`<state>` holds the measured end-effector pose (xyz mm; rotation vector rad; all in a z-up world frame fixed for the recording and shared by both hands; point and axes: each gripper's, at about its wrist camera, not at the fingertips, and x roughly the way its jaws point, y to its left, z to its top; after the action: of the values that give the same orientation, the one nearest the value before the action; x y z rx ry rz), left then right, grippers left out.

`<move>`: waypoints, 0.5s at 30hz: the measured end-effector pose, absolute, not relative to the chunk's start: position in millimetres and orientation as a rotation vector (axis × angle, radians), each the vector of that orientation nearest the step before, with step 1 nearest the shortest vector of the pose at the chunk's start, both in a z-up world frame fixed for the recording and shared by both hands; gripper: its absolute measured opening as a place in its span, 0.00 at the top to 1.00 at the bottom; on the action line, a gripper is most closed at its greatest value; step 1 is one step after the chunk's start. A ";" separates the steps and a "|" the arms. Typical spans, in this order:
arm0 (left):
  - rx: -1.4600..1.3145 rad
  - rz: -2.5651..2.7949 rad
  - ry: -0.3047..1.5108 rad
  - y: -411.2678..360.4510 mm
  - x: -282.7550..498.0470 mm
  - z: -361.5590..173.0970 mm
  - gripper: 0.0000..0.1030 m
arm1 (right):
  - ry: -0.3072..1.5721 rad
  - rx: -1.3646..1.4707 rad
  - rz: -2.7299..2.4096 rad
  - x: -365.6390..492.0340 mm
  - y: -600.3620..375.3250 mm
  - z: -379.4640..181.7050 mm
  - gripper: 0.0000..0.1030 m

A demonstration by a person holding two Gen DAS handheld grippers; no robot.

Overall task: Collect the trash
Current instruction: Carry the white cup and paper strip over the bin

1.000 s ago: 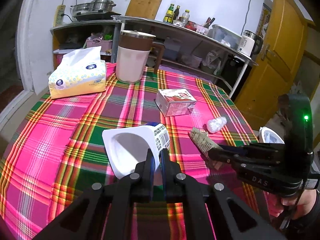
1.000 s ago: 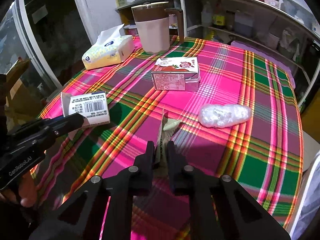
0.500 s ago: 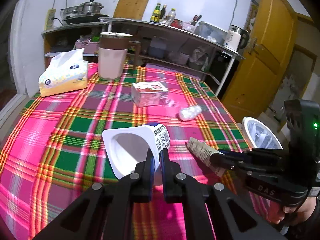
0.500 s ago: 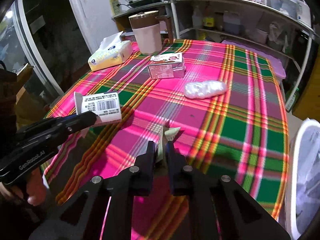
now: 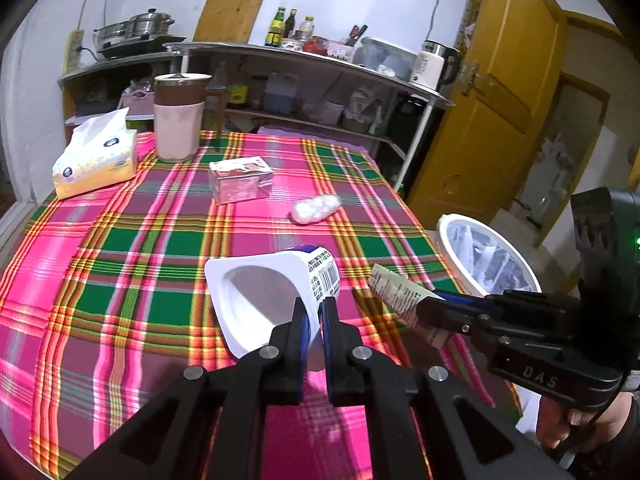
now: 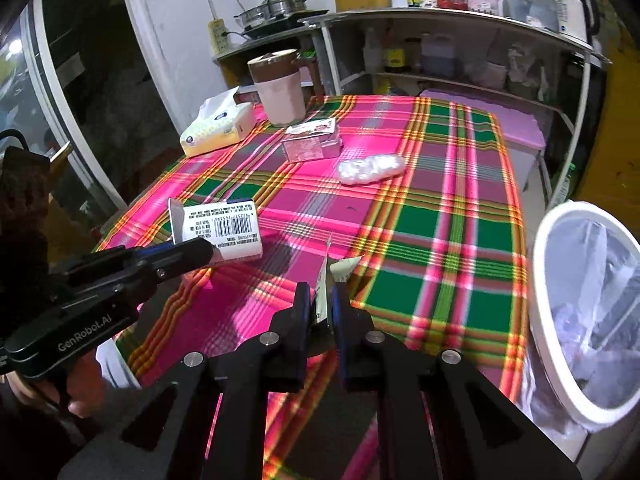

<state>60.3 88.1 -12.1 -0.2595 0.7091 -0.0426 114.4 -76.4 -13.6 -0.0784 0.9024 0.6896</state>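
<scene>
Two claws are clenched above the pink-and-green plaid surface (image 5: 120,240): the left claw (image 5: 313,308) grasps a white plastic cup (image 5: 260,292), the right claw (image 6: 320,300) a flattened paper wrapper (image 6: 322,280), with the white-rimmed bin (image 6: 576,300) at three o'clock.

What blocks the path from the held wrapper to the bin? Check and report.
Nothing visible does. The right gripper holds the wrapper above the table's near edge, and the white bin stands open beside the table, lined with a clear bag. Only open air lies between them.

Table (image 5: 120,264) under a pink and green plaid cloth bears a tissue pack (image 5: 94,158), a lidded jug (image 5: 178,116), a small carton (image 5: 241,180) and a crumpled plastic wad (image 5: 315,209).
</scene>
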 end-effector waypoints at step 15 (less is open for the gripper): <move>-0.208 -0.143 0.721 39.9 79.6 -3.6 0.94 | 0.864 -0.002 0.586 115.3 -136.7 -1.2 0.89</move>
<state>79.6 39.9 -3.6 -0.2076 0.7208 -0.1431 115.3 -136.7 -1.2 -0.0018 0.8638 0.5860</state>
